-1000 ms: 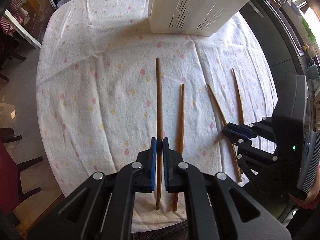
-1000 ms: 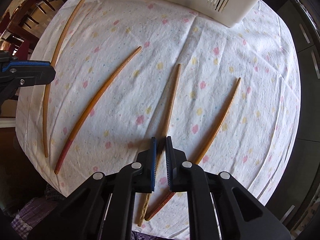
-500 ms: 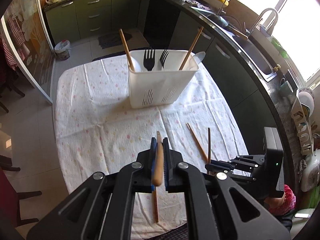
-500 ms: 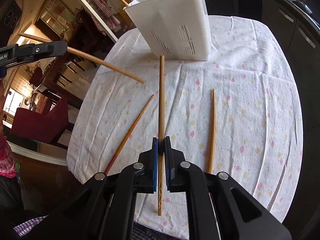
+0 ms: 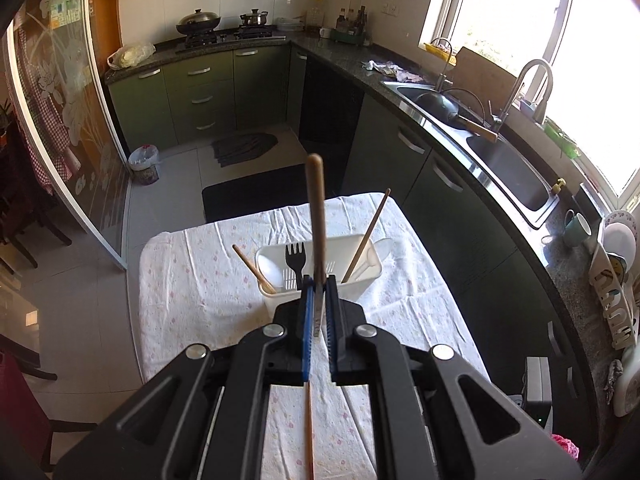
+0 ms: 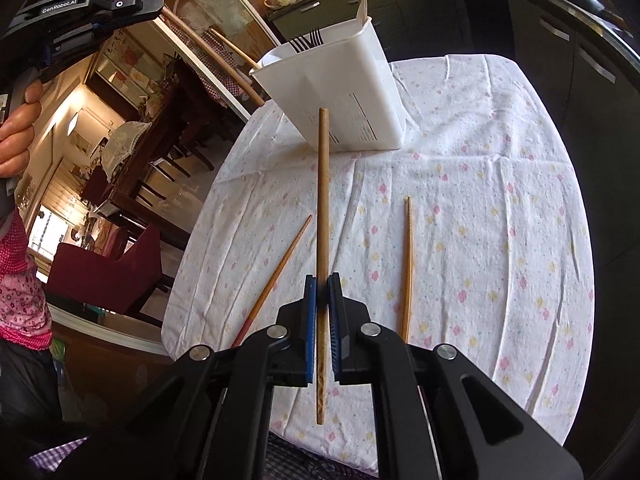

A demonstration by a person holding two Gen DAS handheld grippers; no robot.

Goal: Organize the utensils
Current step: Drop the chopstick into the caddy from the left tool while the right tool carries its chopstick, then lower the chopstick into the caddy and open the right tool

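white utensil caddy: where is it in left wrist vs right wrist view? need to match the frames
Left wrist: white caddy sits centre frame on the far part of the tablecloth, just beyond the left gripper, partly hidden by it.
Right wrist: caddy is upper centre, tilted in the picture, beyond the tip of the chopstick that the right gripper holds.
Shared landmark: the black fork standing in the caddy.

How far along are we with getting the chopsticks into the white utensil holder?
Done: the white utensil holder already has a black fork, spoons and two chopsticks. In hand: the left gripper and right gripper each grip one chopstick, lifted off the table. Left: two chopsticks on the tablecloth, one red-tipped, one plain.
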